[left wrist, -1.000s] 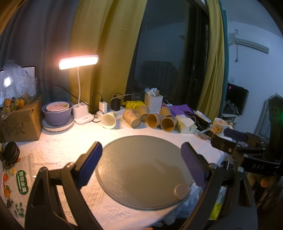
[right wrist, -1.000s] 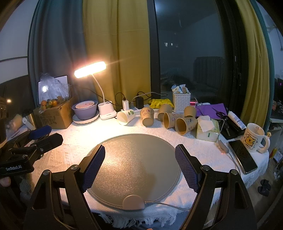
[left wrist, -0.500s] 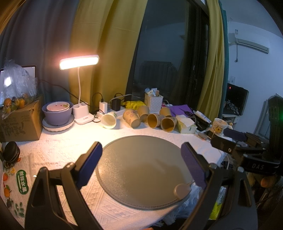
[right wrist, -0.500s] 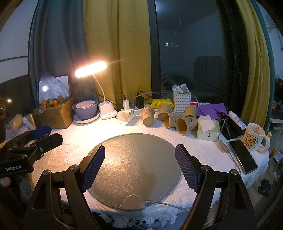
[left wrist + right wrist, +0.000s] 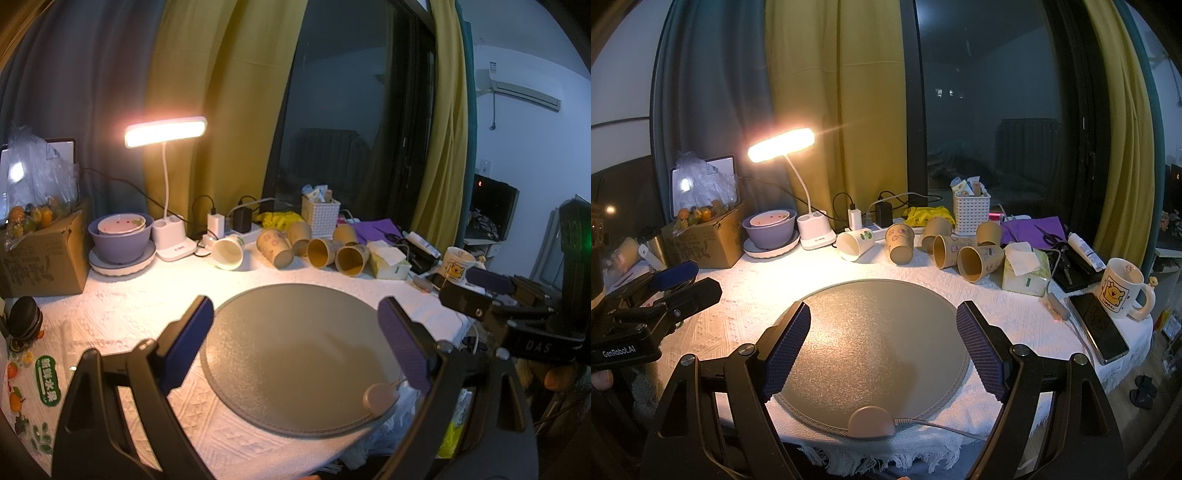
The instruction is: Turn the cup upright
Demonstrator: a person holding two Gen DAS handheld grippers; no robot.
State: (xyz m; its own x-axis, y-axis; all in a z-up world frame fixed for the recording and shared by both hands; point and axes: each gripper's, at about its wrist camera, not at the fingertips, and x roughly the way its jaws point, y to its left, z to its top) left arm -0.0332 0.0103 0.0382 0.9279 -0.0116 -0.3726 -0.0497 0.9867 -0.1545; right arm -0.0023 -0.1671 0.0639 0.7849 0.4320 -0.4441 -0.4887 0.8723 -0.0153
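Observation:
Several paper cups lie on their sides in a row at the back of the table. A white cup (image 5: 228,252) (image 5: 854,243) lies leftmost, its mouth toward me. Brown cups (image 5: 275,247) (image 5: 900,243) lie to its right, the rightmost (image 5: 351,258) (image 5: 979,261) beside a tissue box. My left gripper (image 5: 295,343) is open and empty over the round grey mat (image 5: 295,365). My right gripper (image 5: 882,343) is open and empty over the same mat (image 5: 875,350). Both are well short of the cups.
A lit desk lamp (image 5: 812,229), purple bowl (image 5: 770,230), cardboard box (image 5: 705,240), white basket (image 5: 971,214), tissue box (image 5: 1027,273), mug (image 5: 1121,293) and phone (image 5: 1099,328) stand around the mat. Each gripper shows at the edge of the other's view.

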